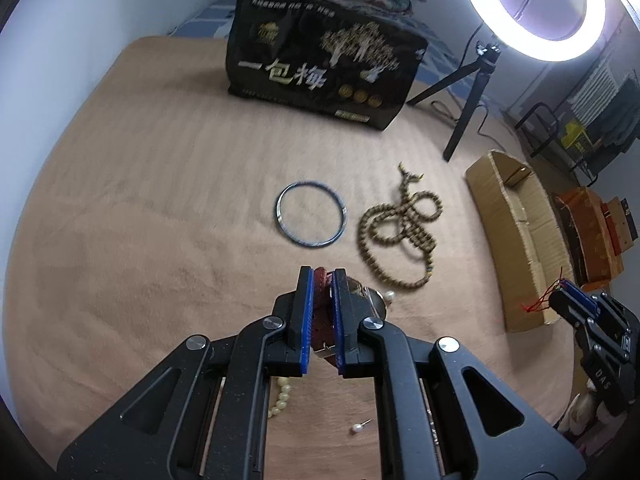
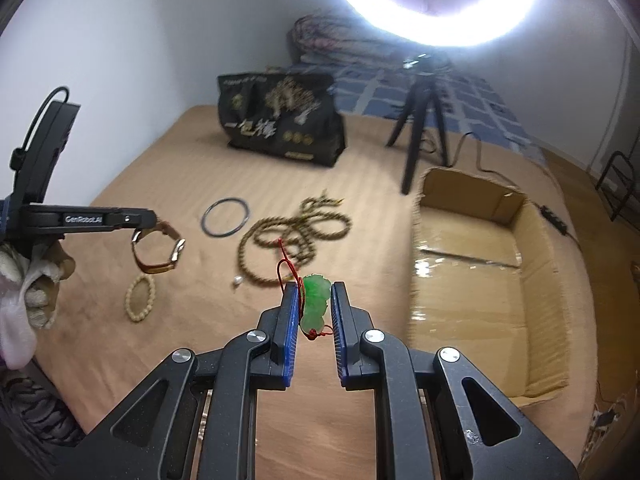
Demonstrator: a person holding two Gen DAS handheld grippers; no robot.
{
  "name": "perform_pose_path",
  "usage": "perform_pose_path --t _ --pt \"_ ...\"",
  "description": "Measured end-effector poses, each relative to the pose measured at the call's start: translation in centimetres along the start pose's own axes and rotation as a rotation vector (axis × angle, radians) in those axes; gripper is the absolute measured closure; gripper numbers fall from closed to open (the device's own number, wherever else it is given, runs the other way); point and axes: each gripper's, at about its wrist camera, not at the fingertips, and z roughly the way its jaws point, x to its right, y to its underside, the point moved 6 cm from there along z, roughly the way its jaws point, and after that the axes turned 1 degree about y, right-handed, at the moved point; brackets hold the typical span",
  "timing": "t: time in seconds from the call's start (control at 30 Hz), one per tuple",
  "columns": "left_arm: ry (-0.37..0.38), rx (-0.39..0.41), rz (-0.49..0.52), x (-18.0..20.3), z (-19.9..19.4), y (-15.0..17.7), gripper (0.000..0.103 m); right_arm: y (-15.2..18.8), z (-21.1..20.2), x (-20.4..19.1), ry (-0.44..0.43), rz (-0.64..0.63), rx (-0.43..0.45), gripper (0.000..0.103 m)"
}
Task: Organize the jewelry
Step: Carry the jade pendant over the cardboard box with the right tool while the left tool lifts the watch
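Note:
My left gripper [image 1: 322,276] is shut on a brown-strapped wristwatch [image 1: 320,320], held above the tan bedsheet; the right wrist view shows the watch [image 2: 158,250] hanging from that gripper [image 2: 150,218]. My right gripper [image 2: 315,292] is shut on a green jade pendant [image 2: 315,304] with a red cord, just left of the open cardboard box [image 2: 480,280]. On the sheet lie a dark bangle [image 1: 311,213], a long brown bead necklace [image 1: 404,228], a cream bead bracelet [image 2: 140,298] and pearl studs [image 1: 358,428].
A black printed bag [image 1: 320,68] stands at the back. A ring light on a black tripod [image 1: 468,92] stands right of it. The cardboard box [image 1: 516,232] lies along the right edge of the bed. Folded quilts lie behind the bag.

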Motion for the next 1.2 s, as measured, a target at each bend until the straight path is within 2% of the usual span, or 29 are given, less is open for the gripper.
perform_pose_path --t 0.33,0.57,0.6,0.8,0.93,1.07,1.13,1.2 --pt "0.053 0.052 0.025 3.6 -1.6 -1.6 0.096 0.5 -1.8 5.4 0.07 0.07 0.018 0.089" --pt "0.104 0.081 0.055 7.8 -1.9 -3.1 0.097 1.4 -2.5 8.4 0.113 0.091 0.009 0.089" --pt "0.111 0.083 0.06 8.4 -1.9 -3.2 0.103 1.5 -2.5 8.8 0.117 0.093 0.007 0.089" --pt "0.143 0.108 0.113 12.8 -1.3 -4.2 0.103 2.3 -2.6 11.2 0.147 0.112 -0.006 0.089" --pt "0.166 0.072 0.131 14.6 0.1 -4.4 0.103 2.9 -2.5 12.4 0.147 0.14 -0.019 0.089" --pt "0.168 -0.052 0.173 14.7 2.7 -2.2 0.103 3.0 -2.5 12.5 0.143 0.132 -0.02 0.089" --pt "0.167 -0.087 0.203 14.7 3.5 -0.8 0.091 3.0 -2.5 12.5 0.138 0.131 -0.019 0.089" --pt "0.156 -0.146 0.216 14.3 4.8 1.0 0.046 3.1 -2.5 12.6 0.137 0.132 -0.021 0.089"
